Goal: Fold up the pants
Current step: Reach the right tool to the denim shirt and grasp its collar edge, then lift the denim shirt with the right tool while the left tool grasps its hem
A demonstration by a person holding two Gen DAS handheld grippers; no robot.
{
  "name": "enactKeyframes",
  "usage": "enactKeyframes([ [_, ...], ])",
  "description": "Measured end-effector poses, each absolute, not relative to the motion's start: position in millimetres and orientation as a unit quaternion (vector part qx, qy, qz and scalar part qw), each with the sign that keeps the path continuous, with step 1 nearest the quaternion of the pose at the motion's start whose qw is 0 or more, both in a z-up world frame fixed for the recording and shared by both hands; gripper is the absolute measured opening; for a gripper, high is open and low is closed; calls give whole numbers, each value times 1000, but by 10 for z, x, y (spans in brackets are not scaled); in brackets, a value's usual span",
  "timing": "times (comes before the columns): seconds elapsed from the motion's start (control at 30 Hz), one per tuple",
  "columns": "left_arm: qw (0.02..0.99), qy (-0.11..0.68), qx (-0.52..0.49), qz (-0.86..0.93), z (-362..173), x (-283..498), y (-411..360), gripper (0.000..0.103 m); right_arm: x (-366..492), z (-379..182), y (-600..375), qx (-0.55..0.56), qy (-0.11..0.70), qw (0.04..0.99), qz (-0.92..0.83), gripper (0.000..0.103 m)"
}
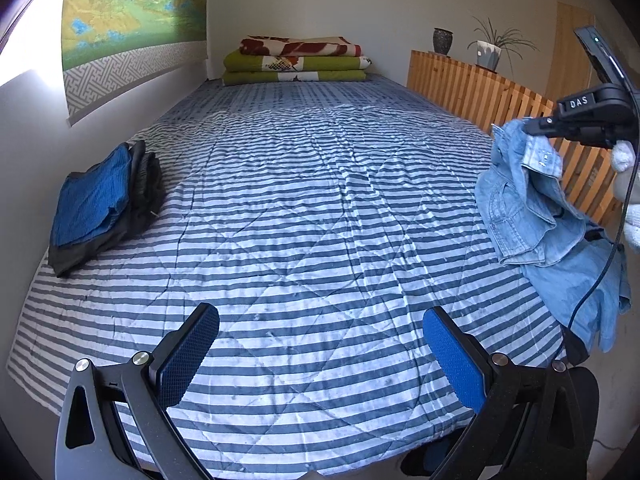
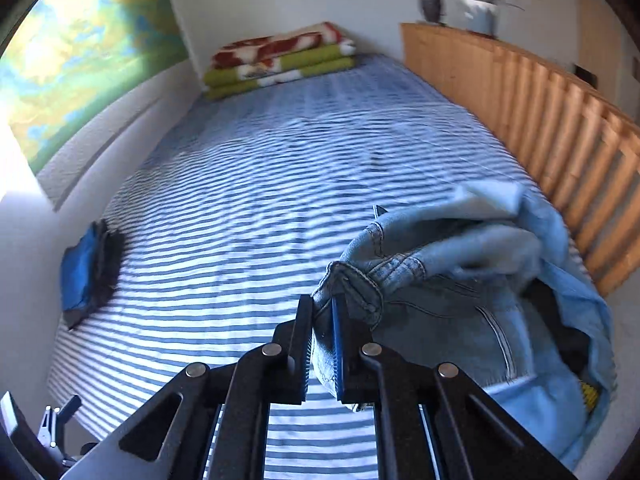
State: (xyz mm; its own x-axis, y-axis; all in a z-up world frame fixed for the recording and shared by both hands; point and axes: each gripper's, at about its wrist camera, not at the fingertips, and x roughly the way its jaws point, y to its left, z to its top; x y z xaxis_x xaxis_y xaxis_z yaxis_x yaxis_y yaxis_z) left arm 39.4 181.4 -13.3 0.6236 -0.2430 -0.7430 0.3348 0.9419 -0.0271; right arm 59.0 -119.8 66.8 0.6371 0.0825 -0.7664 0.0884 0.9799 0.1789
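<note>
Light blue denim pants (image 1: pixel 532 208) hang bunched in the air over the bed's right edge, pinched at the waistband by my right gripper (image 1: pixel 536 126). In the right wrist view the right gripper (image 2: pixel 322 312) is shut on the waistband of the pants (image 2: pixel 460 280), which droop crumpled to the right. My left gripper (image 1: pixel 320 344) hovers low over the near end of the bed, open, with nothing between its blue pads (image 1: pixel 456 360). A gloved hand (image 1: pixel 626 184) holds the right gripper.
The striped quilt (image 1: pixel 304 200) covers the bed. A folded blue and black clothes stack (image 1: pixel 100 204) lies by the left wall. Folded green and red blankets (image 1: pixel 296 60) sit at the far end. A wooden slatted rail (image 1: pixel 480 88) with a vase and a potted plant runs along the right.
</note>
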Motion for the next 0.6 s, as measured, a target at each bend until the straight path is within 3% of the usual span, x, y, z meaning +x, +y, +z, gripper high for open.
enactKeyframes([
  [0.6,918,395,-19,-33,-79,435,3453,103,894,1050,1764,35,412,874,257,8],
])
